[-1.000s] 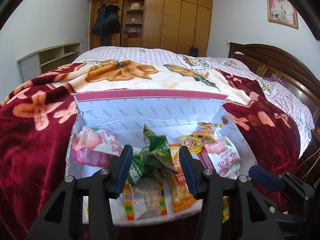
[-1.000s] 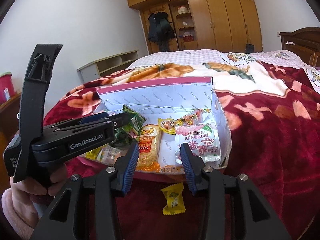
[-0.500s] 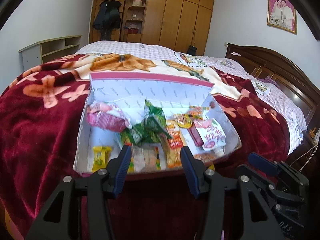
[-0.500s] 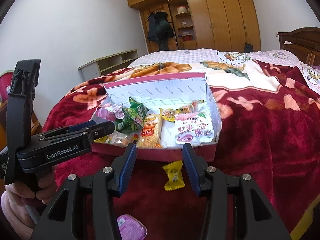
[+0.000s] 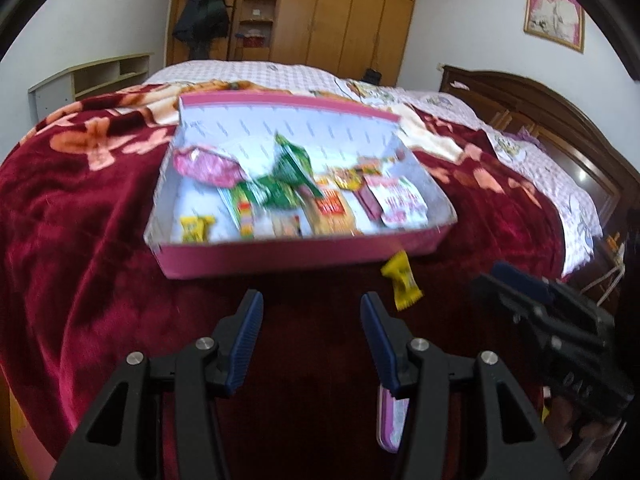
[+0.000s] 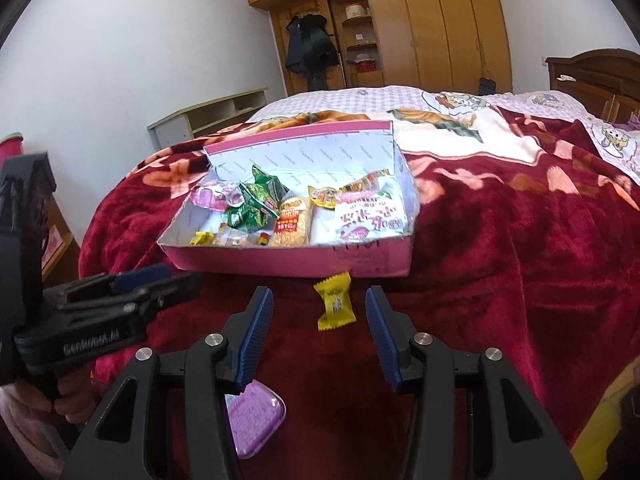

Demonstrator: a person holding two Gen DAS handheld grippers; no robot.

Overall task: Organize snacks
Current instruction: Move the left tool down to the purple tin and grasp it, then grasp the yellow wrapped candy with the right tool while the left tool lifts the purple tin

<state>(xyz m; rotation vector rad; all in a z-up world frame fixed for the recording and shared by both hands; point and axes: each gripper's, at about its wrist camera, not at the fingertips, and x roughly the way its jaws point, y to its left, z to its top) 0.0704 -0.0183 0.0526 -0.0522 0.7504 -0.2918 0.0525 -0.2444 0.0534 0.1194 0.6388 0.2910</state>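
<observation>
My left hand-held gripper (image 5: 311,322) hangs over the dark red floral plush blanket (image 5: 80,220) on the bed, its blue-padded fingers spread apart with nothing between them. My right hand-held gripper (image 6: 319,318) is likewise spread wide and empty, low over the same blanket.

Ahead of both I see the shallow pink cardboard box with a white patterned lining (image 6: 288,262), lying on the blanket with its back flap standing up. Inside it I can make out a crumpled green foil snack bag (image 6: 256,204) near the middle, a pink-and-white packet (image 6: 214,196) at the left rear, an orange cracker packet (image 6: 294,222) beside the green one, a large white packet with red lettering (image 6: 370,216) on the right, and a small yellow candy (image 6: 201,238) in the front left corner.

Outside the box, a yellow-wrapped candy (image 6: 335,306) lies on the blanket just in front of the box's front wall, in line with the gap between my right fingers. A small purple plastic-sealed cup (image 6: 256,420) lies on the blanket, partly behind the right gripper's left finger. The left view is blurred.
</observation>
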